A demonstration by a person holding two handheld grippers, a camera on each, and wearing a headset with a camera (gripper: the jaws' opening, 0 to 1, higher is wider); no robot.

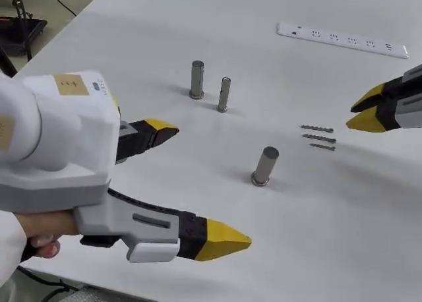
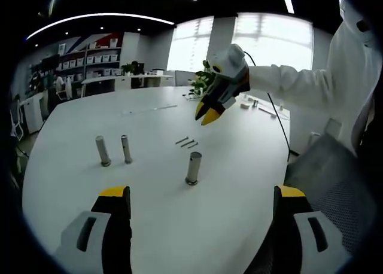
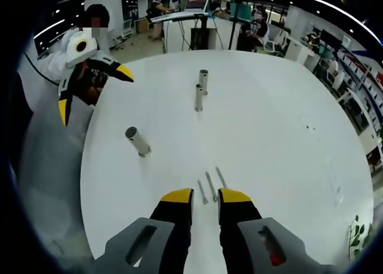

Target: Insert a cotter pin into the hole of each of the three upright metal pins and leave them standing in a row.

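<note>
Closest in, the left gripper [image 1: 211, 184] is held by a hand [image 1: 39, 233] at the near edge of the white table [image 1: 132, 25], jaws spread wide, nothing between them; its own view shows the two yellow tips well apart over bare tabletop. Just beyond its tips the nearest metal pin [image 1: 266, 165] stands upright on its flanged base, alone, grey and fairly thick. Right of that pin and a little further off, three cotter pins [image 1: 320, 138] lie flat on the table, side by side and roughly parallel, close together but touching nothing else, well apart from all the metal pins. The right gripper [image 1: 351, 116] hovers off the surface just to the right of them, tips pointing their way; jaws stand only narrowly apart, gripping nothing, and in the right gripper view the cotter pins lie just ahead of the slim gap between the tips. Further back, the slimmer pin [image 1: 224, 94] and the thicker pin [image 1: 196, 80] stand upright near each other, not touching, the thicker one slightly behind and to the left. Farthest, a white power strip [image 1: 343, 39] lies flat near the far right of the table. White sleeve [image 2: 299, 82] behind the right gripper in the left gripper view.
</note>
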